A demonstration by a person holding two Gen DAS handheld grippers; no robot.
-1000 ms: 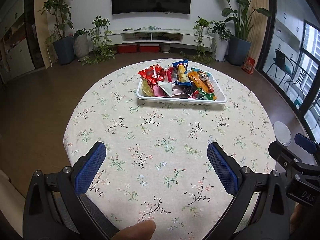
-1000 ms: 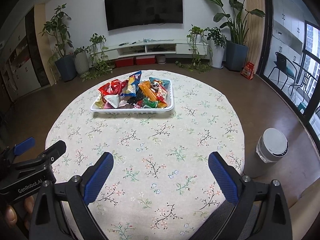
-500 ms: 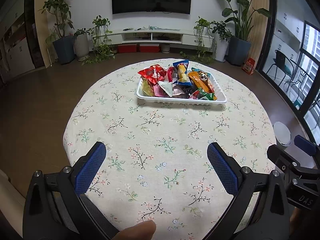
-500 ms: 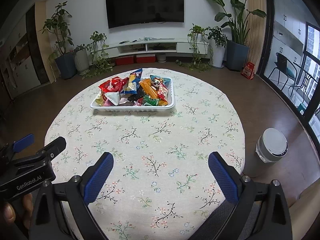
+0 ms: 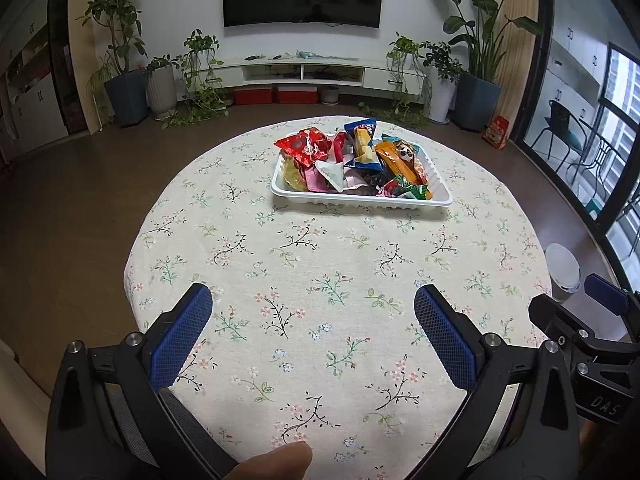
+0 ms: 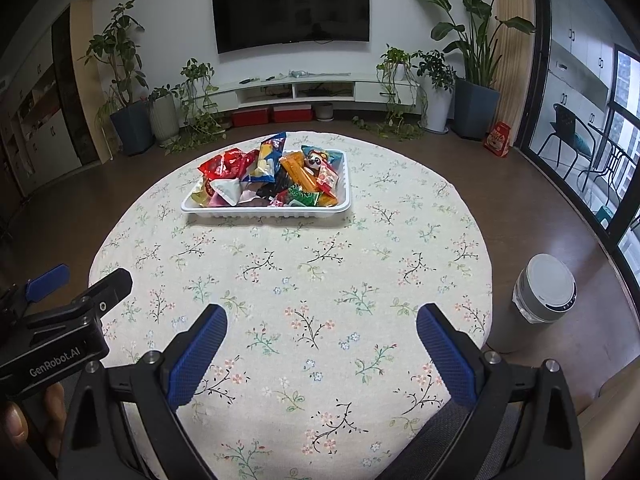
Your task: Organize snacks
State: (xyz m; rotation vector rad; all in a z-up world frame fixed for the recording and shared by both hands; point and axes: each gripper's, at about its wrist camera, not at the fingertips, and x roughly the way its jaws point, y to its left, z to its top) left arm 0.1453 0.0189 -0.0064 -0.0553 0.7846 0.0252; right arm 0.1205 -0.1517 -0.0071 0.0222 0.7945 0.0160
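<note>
A white tray (image 5: 360,201) full of several colourful snack packets (image 5: 360,160) sits at the far side of a round table with a floral cloth (image 5: 320,300). It also shows in the right wrist view (image 6: 264,213), with the snack packets (image 6: 276,178) piled inside. My left gripper (image 5: 312,300) is open and empty, above the near part of the table. My right gripper (image 6: 322,318) is open and empty, also above the near part. Each gripper shows at the edge of the other's view.
A small white and grey bin (image 6: 546,290) stands on the floor right of the table. Potted plants (image 6: 128,92), a low TV shelf (image 6: 304,88) and a wall TV (image 6: 290,8) line the far wall. Glass doors (image 6: 592,120) are at the right.
Both grippers have drifted slightly, so the tray sits a little nearer in the right wrist view. Both stay open and empty. The tray and snacks have not moved.
</note>
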